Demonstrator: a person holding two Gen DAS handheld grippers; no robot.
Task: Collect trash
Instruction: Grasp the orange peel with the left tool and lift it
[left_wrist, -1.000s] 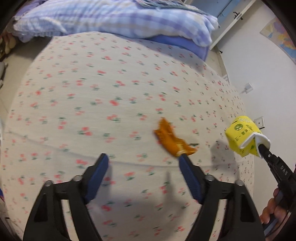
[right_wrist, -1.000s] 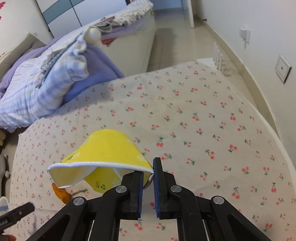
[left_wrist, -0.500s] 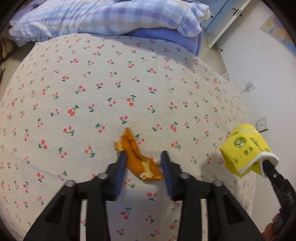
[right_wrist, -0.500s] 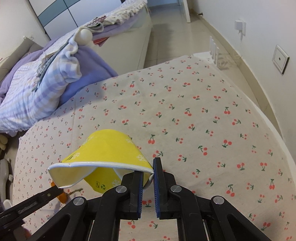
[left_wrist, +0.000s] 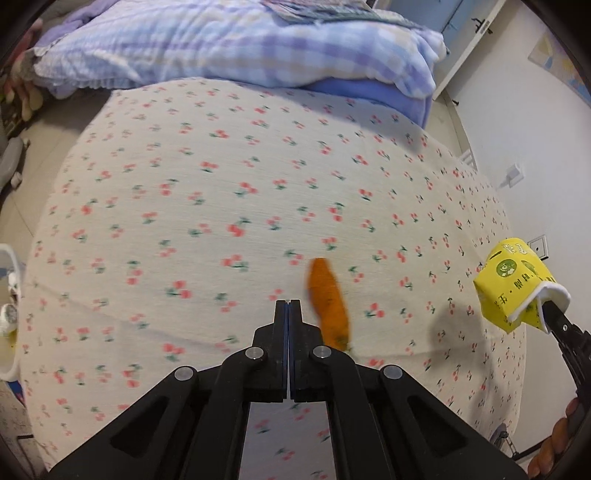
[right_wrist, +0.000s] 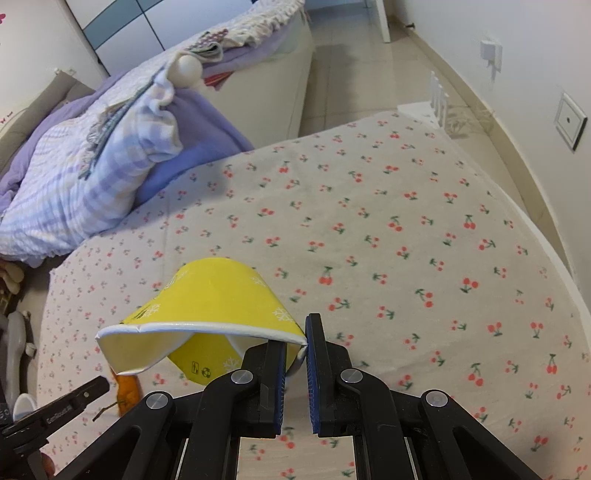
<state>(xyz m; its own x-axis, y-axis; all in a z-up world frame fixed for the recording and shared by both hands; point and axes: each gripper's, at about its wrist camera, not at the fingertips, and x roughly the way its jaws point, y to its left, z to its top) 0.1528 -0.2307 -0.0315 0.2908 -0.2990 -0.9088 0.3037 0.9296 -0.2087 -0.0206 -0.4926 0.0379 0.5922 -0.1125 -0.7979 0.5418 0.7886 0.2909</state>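
An orange peel (left_wrist: 328, 302) lies on the cherry-print bed sheet (left_wrist: 207, 206), just right of my left gripper (left_wrist: 288, 303). That gripper is shut, its fingers pressed flat together with nothing between them. In the right wrist view the peel (right_wrist: 127, 389) shows beside the left gripper's tip (right_wrist: 96, 386). My right gripper (right_wrist: 297, 334) is shut on the rim of a crushed yellow paper cup (right_wrist: 214, 295) held above the bed. The left wrist view shows the same cup (left_wrist: 513, 284) at the far right on the right gripper's fingers (left_wrist: 554, 314).
A checked purple-and-white duvet (left_wrist: 229, 40) is heaped at the far end of the bed. A white wall with sockets (right_wrist: 570, 122) runs close along the right side. Tiled floor (right_wrist: 343, 48) lies beyond the bed, and a hand (left_wrist: 554, 443) shows at the lower right.
The left jaws went from wide open, to either side of the peel, to fully shut. The peel now lies outside them to the right. The right gripper kept still with the cup.
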